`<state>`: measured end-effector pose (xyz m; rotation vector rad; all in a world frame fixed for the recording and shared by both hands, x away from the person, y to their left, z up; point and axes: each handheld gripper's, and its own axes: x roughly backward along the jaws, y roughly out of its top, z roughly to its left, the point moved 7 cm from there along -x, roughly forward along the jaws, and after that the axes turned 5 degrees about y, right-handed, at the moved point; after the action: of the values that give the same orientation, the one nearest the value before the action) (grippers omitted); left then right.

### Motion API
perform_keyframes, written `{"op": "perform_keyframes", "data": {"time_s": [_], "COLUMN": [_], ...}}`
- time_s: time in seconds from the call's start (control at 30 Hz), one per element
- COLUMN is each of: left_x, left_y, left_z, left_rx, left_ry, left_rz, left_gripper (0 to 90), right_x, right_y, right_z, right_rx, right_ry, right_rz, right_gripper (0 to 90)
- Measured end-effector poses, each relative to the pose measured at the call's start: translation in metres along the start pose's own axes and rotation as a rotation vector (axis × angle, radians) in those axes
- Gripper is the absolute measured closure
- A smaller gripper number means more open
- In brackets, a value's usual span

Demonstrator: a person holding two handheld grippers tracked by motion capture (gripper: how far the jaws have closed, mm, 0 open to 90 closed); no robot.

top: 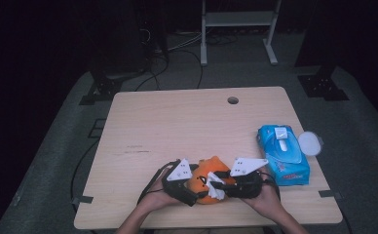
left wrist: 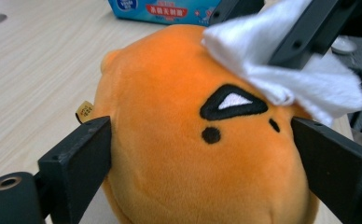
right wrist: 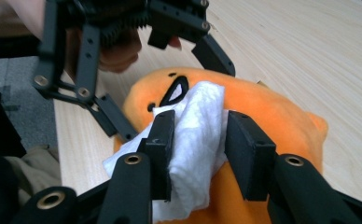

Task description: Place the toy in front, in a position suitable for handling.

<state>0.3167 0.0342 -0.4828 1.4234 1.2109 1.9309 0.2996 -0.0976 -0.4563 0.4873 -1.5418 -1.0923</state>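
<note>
Left gripper view: orange plush toy at the table's near edge, soft, light, squashy; best gripped across its sides. Left gripper clamps it there, jaws wide. Right gripper, jaws partly apart, white wipe between them, resting on the toy.
</note>
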Motion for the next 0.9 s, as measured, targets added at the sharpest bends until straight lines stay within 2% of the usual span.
{"op": "perform_keyframes", "data": {"time_s": [0.07, 0.1, 0.17, 0.2, 0.23, 0.27, 0.3, 0.4, 0.43, 0.53, 0.57, 0.6, 0.67, 0.7, 0.73, 0.8, 0.83, 0.87, 0.9], "left_x": [0.005, 0.007, 0.009, 0.01, 0.01, 0.008, 0.007, 0.006, 0.006, 0.007, 0.007, 0.007, 0.007, 0.007, 0.007, 0.006, 0.006, 0.006, 0.006], "left_y": [0.004, 0.006, 0.008, 0.009, 0.009, 0.007, 0.006, 0.006, 0.006, 0.003, 0.003, 0.003, 0.002, 0.002, 0.001, 0.0, 0.0, -0.001, -0.003], "left_z": [0.0, 0.0, 0.0, -0.002, -0.002, -0.003, -0.004, -0.002, 0.0, 0.002, 0.002, 0.004, 0.007, 0.007, 0.009, 0.011, 0.011, 0.012, 0.014], "left_rx": [0.026, 0.026, 0.021, 0.003, 0.003, -0.018, -0.035, -0.028, -0.025, -0.005, -0.005, -0.003, 0.009, 0.009, 0.008, 0.026, 0.026, 0.043, 0.047], "left_ry": [-0.012, -0.013, -0.011, -0.01, -0.01, -0.003, 0.003, 0.009, 0.01, 0.008, 0.008, 0.006, 0.003, 0.003, 0.01, 0.011, 0.011, 0.016, 0.023], "left_rz": [0.008, 0.006, 0.003, 0.014, 0.014, 0.027, 0.031, 0.028, 0.029, 0.02, 0.02, 0.019, 0.007, 0.007, 0.012, 0.011, 0.011, 0.014, 0.03], "left_gripper": [7.1, 7.0, 7.1, 7.7, 10.1, 10.1, 14.2, 16.8, 17.5, 17.6, 17.6, 17.6, 17.6, 17.6, 17.6, 17.6, 17.5, 17.5, 17.4], "right_x": [-0.002, -0.002, -0.002, -0.001, -0.001, -0.001, 0.002, 0.008, 0.015, 0.027, 0.027, 0.033, 0.036, 0.036, 0.035, 0.03, 0.03, 0.027, 0.017], "right_y": [-0.001, -0.002, -0.002, -0.003, -0.003, -0.003, -0.003, -0.004, -0.007, -0.012, -0.012, -0.017, -0.021, -0.021, -0.02, -0.013, -0.013, -0.009, -0.005], "right_z": [0.0, 0.0, -0.001, 0.0, 0.0, 0.0, 0.0, -0.004, -0.01, -0.022, -0.022, -0.03, -0.035, -0.035, -0.033, -0.022, -0.022, -0.015, -0.003], "right_rx": [-0.004, -0.008, -0.013, -0.021, -0.021, -0.024, -0.032, -0.052, -0.081, -0.109, -0.109, -0.121, -0.143, -0.143, -0.166, -0.155, -0.155, -0.138, -0.096], "right_ry": [-0.004, -0.009, -0.012, -0.019, -0.019, -0.019, -0.013, -0.005, -0.002, -0.037, -0.037, -0.081, -0.096, -0.096, -0.071, -0.031, -0.031, -0.01, 0.013], "right_rz": [-0.005, -0.005, -0.001, 0.009, 0.009, 0.015, 0.033, 0.031, 0.024, 0.017, 0.017, 0.025, 0.028, 0.028, 0.016, 0.0, 0.0, -0.002, 0.014], "right_gripper": [62.8, 63.7, 65.1, 70.4, 70.4, 72.5, 76.5, 78.8, 79.6, 79.8, 79.8, 79.9, 80.1, 80.1, 80.6, 80.7, 80.7, 80.6, 80.6]}}
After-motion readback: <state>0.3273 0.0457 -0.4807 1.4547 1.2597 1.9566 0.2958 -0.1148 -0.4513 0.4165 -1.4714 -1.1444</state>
